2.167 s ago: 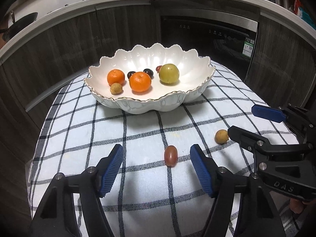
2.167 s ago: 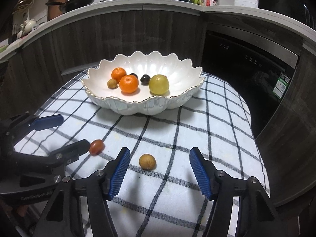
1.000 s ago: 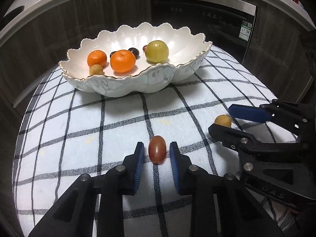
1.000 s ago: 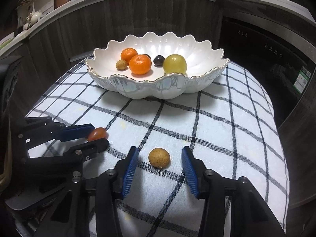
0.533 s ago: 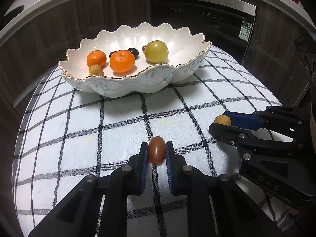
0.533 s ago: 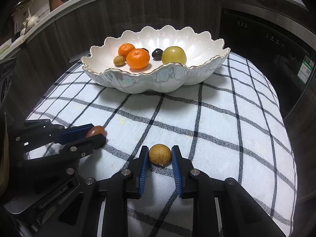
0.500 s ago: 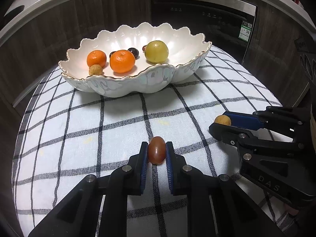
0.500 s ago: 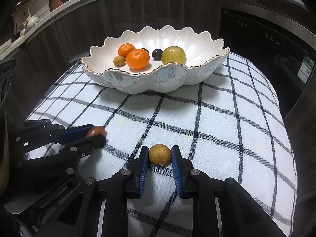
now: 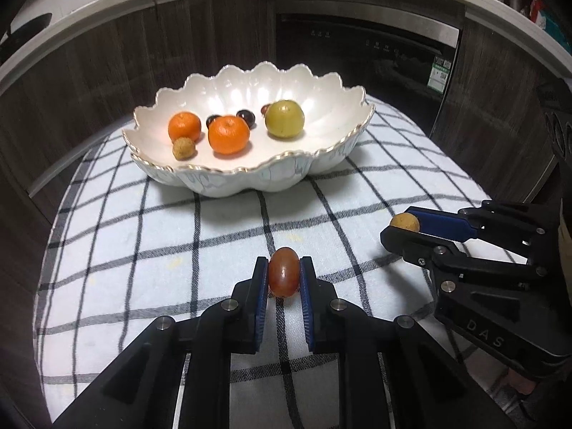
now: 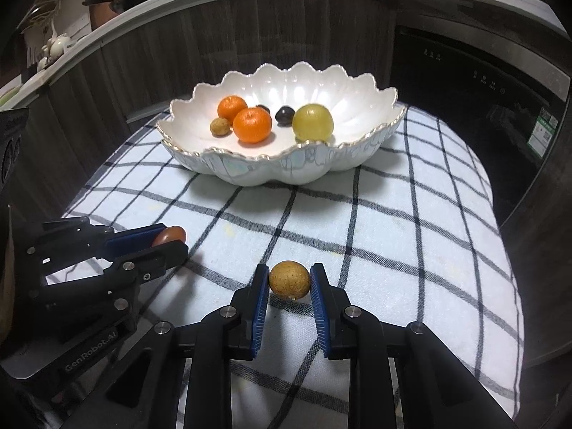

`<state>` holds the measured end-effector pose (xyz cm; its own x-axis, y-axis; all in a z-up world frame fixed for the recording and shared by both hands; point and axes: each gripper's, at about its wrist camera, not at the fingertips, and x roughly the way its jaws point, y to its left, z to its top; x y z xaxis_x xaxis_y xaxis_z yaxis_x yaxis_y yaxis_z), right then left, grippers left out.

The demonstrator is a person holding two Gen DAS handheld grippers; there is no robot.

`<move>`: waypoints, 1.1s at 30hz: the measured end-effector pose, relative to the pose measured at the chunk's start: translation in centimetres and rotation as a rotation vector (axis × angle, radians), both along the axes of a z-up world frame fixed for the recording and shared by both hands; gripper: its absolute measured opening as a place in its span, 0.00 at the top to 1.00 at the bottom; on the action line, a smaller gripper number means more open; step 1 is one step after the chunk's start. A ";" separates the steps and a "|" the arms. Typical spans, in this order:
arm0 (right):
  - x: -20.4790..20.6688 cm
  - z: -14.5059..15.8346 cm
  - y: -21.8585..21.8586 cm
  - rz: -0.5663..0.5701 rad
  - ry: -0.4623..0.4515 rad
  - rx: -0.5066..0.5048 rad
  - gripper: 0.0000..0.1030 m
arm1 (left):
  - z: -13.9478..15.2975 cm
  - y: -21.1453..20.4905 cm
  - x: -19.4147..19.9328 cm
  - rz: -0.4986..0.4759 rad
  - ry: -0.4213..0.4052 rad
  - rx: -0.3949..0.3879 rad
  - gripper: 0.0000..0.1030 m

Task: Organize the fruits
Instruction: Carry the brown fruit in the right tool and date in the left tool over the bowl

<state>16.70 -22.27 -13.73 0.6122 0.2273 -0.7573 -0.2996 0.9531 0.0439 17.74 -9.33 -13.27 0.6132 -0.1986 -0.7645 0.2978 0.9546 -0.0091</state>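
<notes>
Left gripper (image 9: 283, 276): closed on the red grape (image 9: 283, 277), blue pads pressing both its sides; the grape looks just clear of the cloth or barely on it, I cannot tell which.
Cloth (image 9: 143, 250): white with black checks, spread over the worktop; no other loose fruit on it that I can see.
Bowl (image 9: 200, 178): white, scalloped with a gold rim, standing at the far end of the cloth, well apart from both grippers.
In the bowl: two oranges (image 9: 228, 134), a small brown fruit (image 9: 183, 148) touching the left one, two dark grapes (image 9: 246, 117) behind, a reddish fruit peeping past a yellow-green fruit (image 9: 285, 119) on the right.
Right gripper (image 10: 289, 282): closed on the brown round fruit (image 10: 289, 279), pads against both sides, low over the cloth.
Progress: most of the fruit is already in the bowl; I judge the last two pieces are now gripped, one in each gripper, and what is left is to carry them over the rim and let go.
Open room: bare cloth all the way from the grippers to the bowl; the near and right parts of the bowl floor are free for landing.
Edges: the raised wavy rim must be cleared; the cloth drops off close to the left and right; dark cabinet fronts (image 10: 143, 53) stand close behind the bowl.
Grippers together: side by side, near but not touching.
</notes>
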 end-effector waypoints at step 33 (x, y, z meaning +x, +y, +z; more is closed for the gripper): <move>-0.5 8.4 1.1 -0.027 -0.173 0.004 0.76 | 6.6 2.1 0.6 0.082 -0.093 -0.037 0.82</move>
